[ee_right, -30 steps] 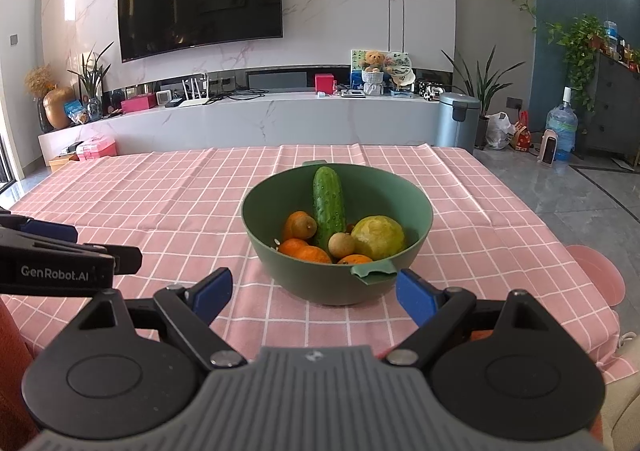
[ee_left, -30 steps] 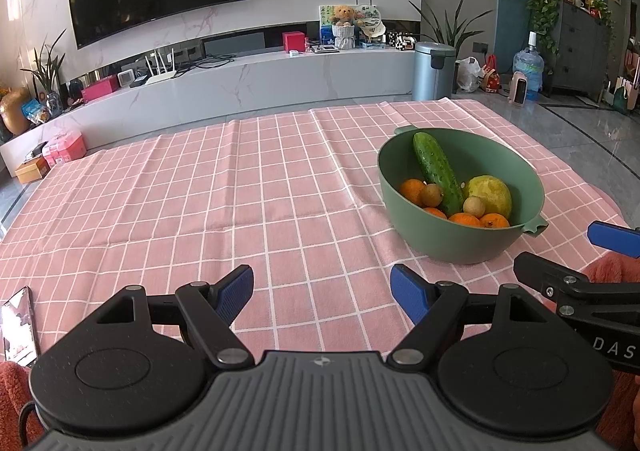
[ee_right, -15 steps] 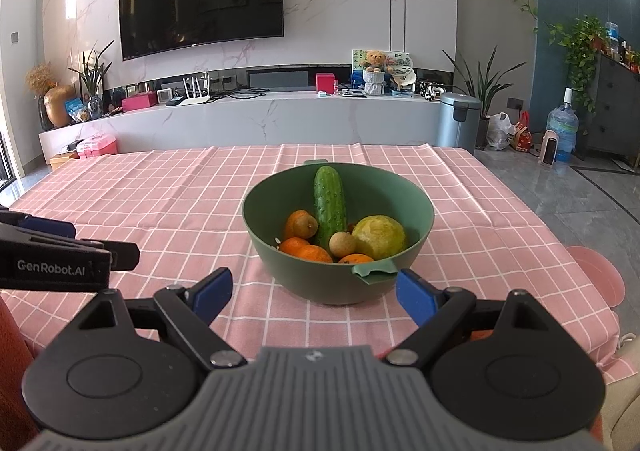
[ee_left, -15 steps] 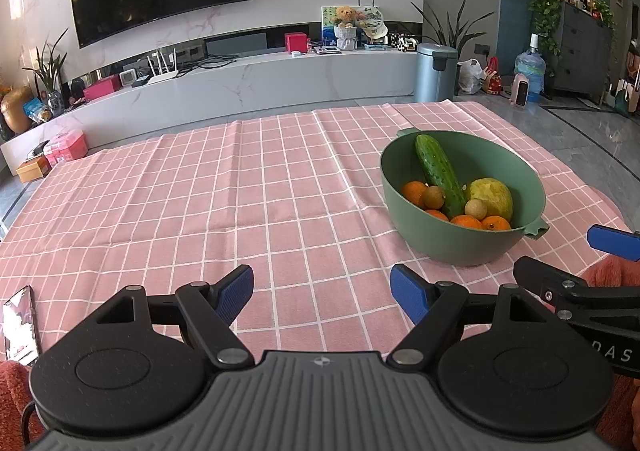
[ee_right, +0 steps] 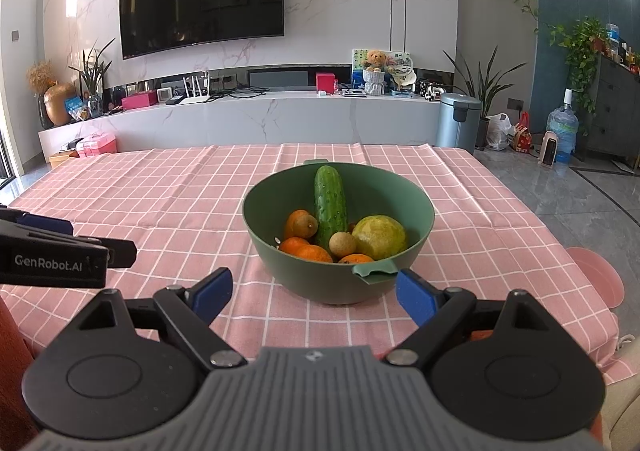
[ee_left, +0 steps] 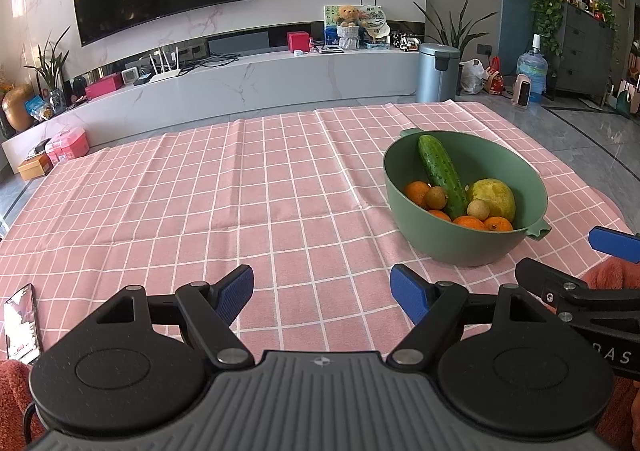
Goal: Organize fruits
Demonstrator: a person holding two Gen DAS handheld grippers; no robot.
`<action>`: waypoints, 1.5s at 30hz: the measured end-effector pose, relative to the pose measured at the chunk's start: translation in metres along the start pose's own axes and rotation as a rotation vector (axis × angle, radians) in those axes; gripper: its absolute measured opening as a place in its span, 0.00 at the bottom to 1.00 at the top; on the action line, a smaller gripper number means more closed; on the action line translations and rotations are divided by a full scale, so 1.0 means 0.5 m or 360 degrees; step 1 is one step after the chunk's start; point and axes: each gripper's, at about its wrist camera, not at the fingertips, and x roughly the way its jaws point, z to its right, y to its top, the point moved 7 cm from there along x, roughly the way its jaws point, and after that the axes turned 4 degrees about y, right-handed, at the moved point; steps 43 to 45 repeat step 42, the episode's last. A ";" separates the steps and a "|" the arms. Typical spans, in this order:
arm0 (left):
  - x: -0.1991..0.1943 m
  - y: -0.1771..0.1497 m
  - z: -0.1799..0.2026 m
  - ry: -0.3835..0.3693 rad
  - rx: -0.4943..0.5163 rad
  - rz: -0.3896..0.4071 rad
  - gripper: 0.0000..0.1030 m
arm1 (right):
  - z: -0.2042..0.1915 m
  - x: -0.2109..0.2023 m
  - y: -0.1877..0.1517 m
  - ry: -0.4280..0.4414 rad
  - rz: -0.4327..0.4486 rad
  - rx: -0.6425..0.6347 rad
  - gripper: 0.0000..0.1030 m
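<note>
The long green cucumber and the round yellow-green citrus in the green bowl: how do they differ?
The long green cucumber is dark green and bumpy; the round yellow-green citrus is paler and mottled. The cucumber is elongated, the citrus nearly spherical. The cucumber leans against the far wall of the green plastic bowl, its tip near the rim; the citrus sits low beside it. Both lie among small oranges, untouched by either gripper.

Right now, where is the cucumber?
The cucumber stands propped in the green bowl, centre of the right wrist view, leaning on the far wall between the oranges and the big yellow-green fruit.
</note>
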 end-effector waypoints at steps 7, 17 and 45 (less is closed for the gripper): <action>0.000 0.000 -0.002 -0.0004 -0.0005 0.0000 0.89 | 0.001 0.002 0.001 -0.0001 -0.0004 -0.0008 0.83; -0.001 0.001 -0.002 -0.0006 -0.0007 -0.0002 0.88 | 0.001 0.002 0.001 -0.0001 -0.0004 -0.0009 0.83; -0.014 0.011 -0.009 0.0007 -0.0030 0.0010 0.87 | 0.002 0.001 0.001 -0.0006 -0.0007 -0.0019 0.83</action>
